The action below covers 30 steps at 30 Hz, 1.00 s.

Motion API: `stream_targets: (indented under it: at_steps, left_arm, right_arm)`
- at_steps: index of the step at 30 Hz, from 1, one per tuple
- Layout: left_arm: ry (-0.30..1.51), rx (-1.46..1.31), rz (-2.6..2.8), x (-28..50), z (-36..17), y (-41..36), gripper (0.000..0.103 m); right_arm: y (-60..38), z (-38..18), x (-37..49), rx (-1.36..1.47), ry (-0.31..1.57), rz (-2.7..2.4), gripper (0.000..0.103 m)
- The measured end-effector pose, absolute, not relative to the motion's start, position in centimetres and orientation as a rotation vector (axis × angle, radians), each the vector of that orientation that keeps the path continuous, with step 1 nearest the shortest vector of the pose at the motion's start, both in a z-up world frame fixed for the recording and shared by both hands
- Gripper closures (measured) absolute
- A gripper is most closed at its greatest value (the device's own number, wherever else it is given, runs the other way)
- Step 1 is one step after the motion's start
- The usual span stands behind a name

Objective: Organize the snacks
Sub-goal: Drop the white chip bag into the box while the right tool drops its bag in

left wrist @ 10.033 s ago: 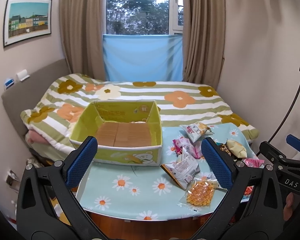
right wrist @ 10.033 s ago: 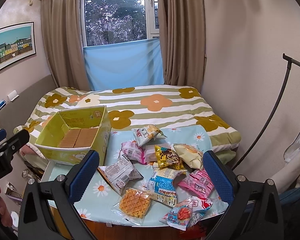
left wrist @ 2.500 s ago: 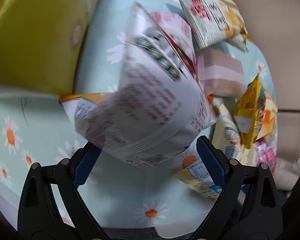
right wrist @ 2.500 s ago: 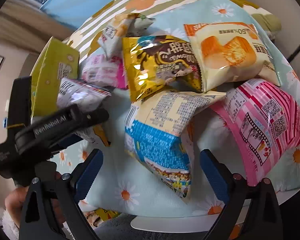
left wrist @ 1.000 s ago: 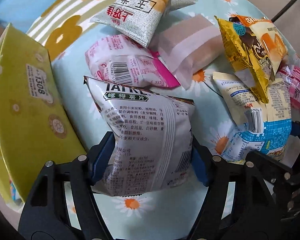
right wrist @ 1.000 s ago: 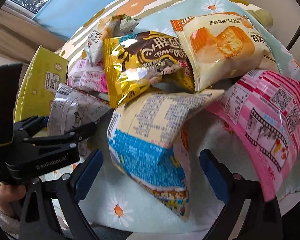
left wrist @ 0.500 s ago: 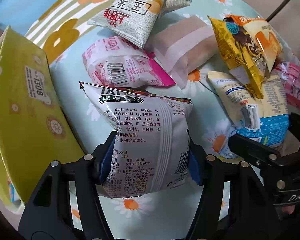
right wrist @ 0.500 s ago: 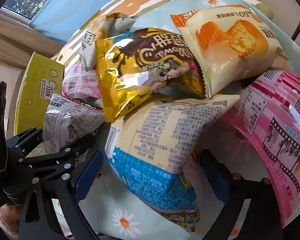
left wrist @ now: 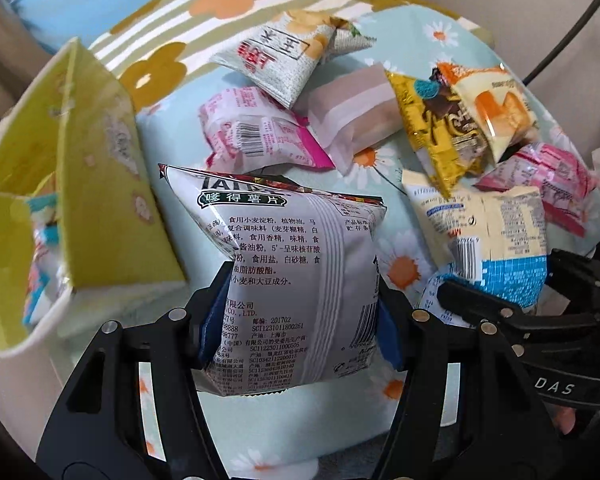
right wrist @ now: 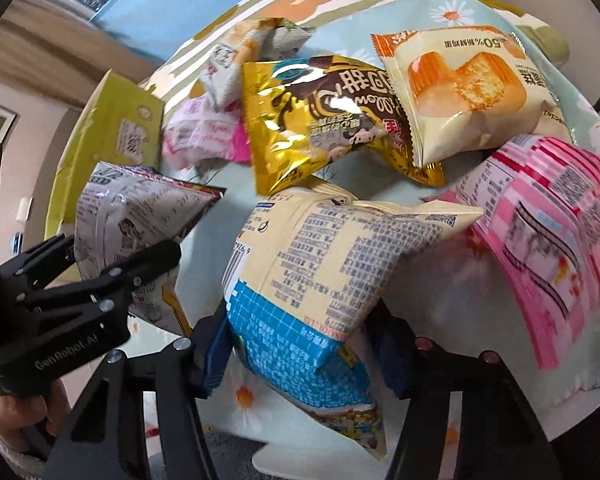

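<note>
Now the left gripper (left wrist: 300, 320) clamps a silver-white chip bag (left wrist: 292, 264) with its blue pads pressed on both sides; the bag shows Chinese print, "CO., LTD." and "201702", and it hangs above the daisy tablecloth (left wrist: 268, 424), just beside the yellow-green cardboard box (left wrist: 100, 200). The right gripper (right wrist: 300, 352) has just been closing its jaws, and the pads now squeeze a cream and blue snack pack (right wrist: 312, 280) covered with small Chinese text. Behind it lie a golden packet (right wrist: 324, 120), a cake pack (right wrist: 460, 92) marked "50%", and a pink pack (right wrist: 548, 256). The other gripper's body reads "GenRobot.AI".
</note>
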<state>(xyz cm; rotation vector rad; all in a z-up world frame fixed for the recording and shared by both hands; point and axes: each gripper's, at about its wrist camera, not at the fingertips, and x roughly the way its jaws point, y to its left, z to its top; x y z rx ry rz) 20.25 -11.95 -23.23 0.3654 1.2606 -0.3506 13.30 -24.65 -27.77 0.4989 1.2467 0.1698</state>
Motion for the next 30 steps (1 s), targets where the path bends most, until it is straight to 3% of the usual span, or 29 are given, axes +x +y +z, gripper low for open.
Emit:
stream_targets:
  at_steps: [16, 30]
  left_arm:
    - [1.085, 0.140, -0.120, 15.3, -14.8, -5.9, 0.044]
    - [0.952, -0.029, -0.006, 21.7, -8.6, 9.6, 0.044]
  right_arm:
    - [-20.6, -20.2, 12.5, 0.279, 1.098, 0.443, 0.046]
    - [-10.4, -11.2, 20.3, 0.128, 0.900, 0.526, 0.046]
